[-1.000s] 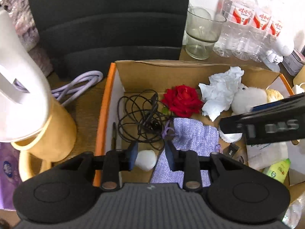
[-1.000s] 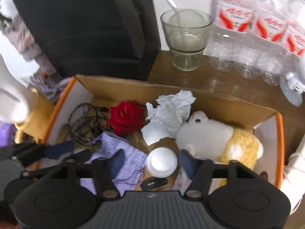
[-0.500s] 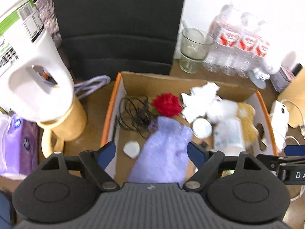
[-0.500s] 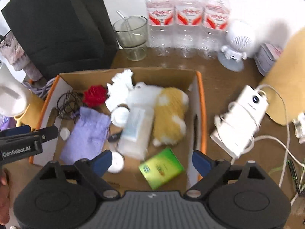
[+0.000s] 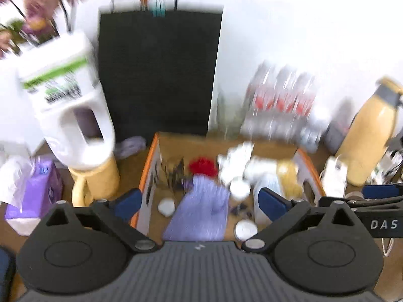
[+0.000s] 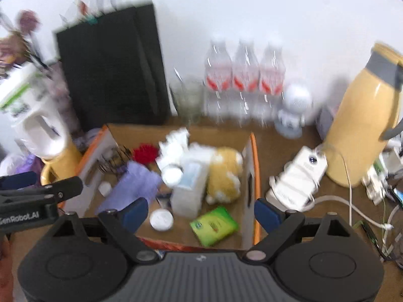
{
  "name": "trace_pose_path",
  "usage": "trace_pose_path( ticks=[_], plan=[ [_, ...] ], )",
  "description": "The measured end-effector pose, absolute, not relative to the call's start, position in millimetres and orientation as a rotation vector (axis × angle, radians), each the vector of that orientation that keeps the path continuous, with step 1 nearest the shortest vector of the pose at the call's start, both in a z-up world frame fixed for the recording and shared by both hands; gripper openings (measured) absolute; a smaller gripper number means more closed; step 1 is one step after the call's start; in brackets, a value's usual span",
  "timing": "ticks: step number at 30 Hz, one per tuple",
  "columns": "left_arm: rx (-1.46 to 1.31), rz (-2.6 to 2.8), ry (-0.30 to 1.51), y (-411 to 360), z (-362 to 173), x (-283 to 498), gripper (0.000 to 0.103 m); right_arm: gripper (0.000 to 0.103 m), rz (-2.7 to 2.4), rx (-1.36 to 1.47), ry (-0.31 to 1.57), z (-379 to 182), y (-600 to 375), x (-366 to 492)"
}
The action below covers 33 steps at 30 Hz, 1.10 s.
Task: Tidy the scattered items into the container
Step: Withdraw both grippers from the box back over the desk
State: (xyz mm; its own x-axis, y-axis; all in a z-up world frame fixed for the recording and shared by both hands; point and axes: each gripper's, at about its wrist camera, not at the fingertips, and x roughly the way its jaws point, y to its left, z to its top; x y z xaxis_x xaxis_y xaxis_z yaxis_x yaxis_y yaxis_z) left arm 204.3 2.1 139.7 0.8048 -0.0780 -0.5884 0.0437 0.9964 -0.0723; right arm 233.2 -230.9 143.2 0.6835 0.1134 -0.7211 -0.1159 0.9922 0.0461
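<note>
Cluttered brown desk: from the left wrist, the left gripper [image 5: 199,201] is opening, nothing between its jaws, above the cardboard box [image 5: 148,173] holding a soft purple pouch [image 5: 201,209]. From the right wrist, the right gripper [image 6: 199,211] gapes empty over the box's light green packet [image 6: 214,222], best pinched across its flat sides.

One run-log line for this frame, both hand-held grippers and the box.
left hand-held gripper: opening, empty | right hand-held gripper: open, empty | cardboard box: holds purple pouch, red flower, green packet
</note>
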Motion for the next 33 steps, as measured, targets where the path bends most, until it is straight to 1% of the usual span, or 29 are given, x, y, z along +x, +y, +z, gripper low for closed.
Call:
trace_pose_path(
  ticks=[4,7,11,14,17,21,24,28,33],
  plan=[
    [-0.032,-0.057,0.512,-1,114,167,0.101,0.092,0.139,-0.035,0.653,119,-222,191],
    [-0.061,-0.085,0.421,2,94,141,0.101,0.091,0.121,0.001,0.531,102,-222,161],
    [-0.058,-0.087,0.404,2,77,123,0.101,0.091,0.128,0.036,0.450,78,-228,138],
    [-0.014,-0.083,0.374,4,73,102,0.101,0.091,0.108,0.074,0.463,70,-232,120],
    [-0.011,-0.069,0.331,11,63,64,0.103,0.092,0.134,0.123,0.448,60,-242,77],
    [-0.036,-0.079,0.385,17,40,15,0.103,0.093,0.173,0.217,0.462,35,-255,18],
    [-0.050,-0.106,0.387,17,31,-24,0.103,0.093,0.190,0.197,0.479,23,-256,-14],
    [-0.003,-0.157,0.370,16,25,-66,0.103,0.093,0.207,0.148,0.479,17,-259,-48],
    [-0.023,-0.161,0.423,25,18,-70,0.103,0.093,0.212,0.165,0.475,14,-265,-67]
  ],
)
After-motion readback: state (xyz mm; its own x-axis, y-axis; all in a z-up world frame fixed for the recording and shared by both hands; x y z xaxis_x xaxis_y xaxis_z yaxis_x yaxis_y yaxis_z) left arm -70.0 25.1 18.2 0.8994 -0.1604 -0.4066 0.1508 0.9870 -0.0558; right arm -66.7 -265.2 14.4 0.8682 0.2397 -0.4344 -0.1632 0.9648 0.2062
